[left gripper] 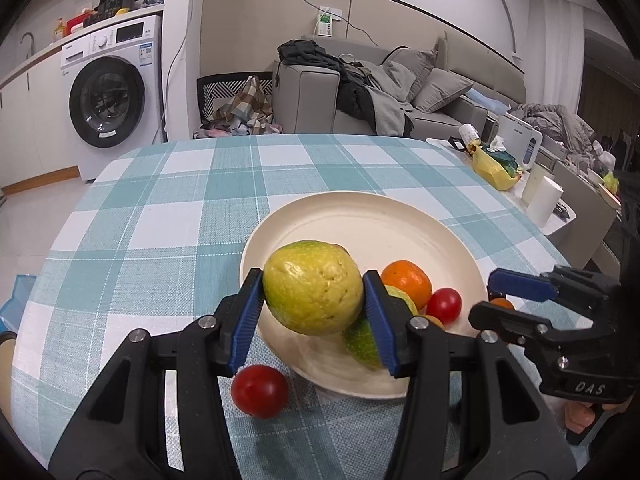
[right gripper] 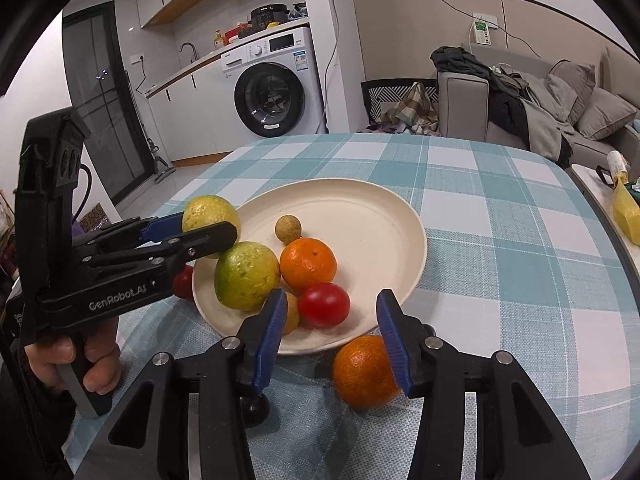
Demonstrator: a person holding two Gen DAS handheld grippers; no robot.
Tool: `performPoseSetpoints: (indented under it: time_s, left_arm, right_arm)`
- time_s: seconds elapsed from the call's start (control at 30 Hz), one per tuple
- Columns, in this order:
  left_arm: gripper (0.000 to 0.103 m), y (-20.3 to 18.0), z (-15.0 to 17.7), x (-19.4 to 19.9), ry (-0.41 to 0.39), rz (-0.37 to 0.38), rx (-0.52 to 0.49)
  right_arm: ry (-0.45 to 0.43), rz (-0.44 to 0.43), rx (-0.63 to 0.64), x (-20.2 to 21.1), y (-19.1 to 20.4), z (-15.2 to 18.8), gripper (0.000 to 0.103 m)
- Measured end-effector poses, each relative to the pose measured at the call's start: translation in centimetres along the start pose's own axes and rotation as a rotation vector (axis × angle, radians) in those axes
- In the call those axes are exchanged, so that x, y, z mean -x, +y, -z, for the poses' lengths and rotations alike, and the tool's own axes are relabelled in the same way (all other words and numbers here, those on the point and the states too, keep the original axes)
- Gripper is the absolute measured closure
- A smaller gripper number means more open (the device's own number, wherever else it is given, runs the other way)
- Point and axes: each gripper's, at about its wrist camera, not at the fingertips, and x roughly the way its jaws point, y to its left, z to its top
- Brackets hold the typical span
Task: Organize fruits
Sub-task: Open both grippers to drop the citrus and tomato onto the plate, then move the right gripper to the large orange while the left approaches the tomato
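My left gripper (left gripper: 314,292) is shut on a yellow-green guava (left gripper: 312,288), held just above the near left rim of a cream plate (left gripper: 360,216). In the plate lie a second green guava (right gripper: 246,276), a tangerine (right gripper: 308,266), a red tomato (right gripper: 324,304), a small brown longan (right gripper: 288,229) and a small yellowish fruit (right gripper: 293,314) half hidden by my finger. My right gripper (right gripper: 332,332) stands open at the plate's near rim, the tomato just beyond its gap. A second tangerine (right gripper: 362,372) rests on the checked cloth against the right finger. Another tomato (left gripper: 260,390) lies on the cloth left of the plate.
The round table (right gripper: 500,240) wears a teal checked cloth and drops off at its far and left edges. A side table at the right holds a yellow bag (left gripper: 494,168) and a white roll (left gripper: 546,204). A washing machine (left gripper: 110,96) and a sofa (left gripper: 400,92) stand beyond.
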Motion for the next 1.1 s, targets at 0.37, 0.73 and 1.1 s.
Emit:
performPoseSetpoints:
  time_s: [0.37, 0.73, 1.1]
  left_arm:
    - [0.020, -0.5, 0.1, 0.3, -0.002, -0.015, -0.035]
    - [0.001, -0.4, 1.4, 3.8, -0.036, -0.014, -0.044]
    - [0.001, 1.1, 3.0, 6.6, -0.047, -0.033, -0.017]
  right_arm:
    - [-0.011, 0.013, -0.003, 0.6, -0.2, 0.2, 0.039]
    - [-0.032, 0.042, -0.009, 1.8, -0.9, 0.6, 0.005]
    - [-0.027, 0.064, 0.005, 2.5, -0.9, 1.3, 0.000]
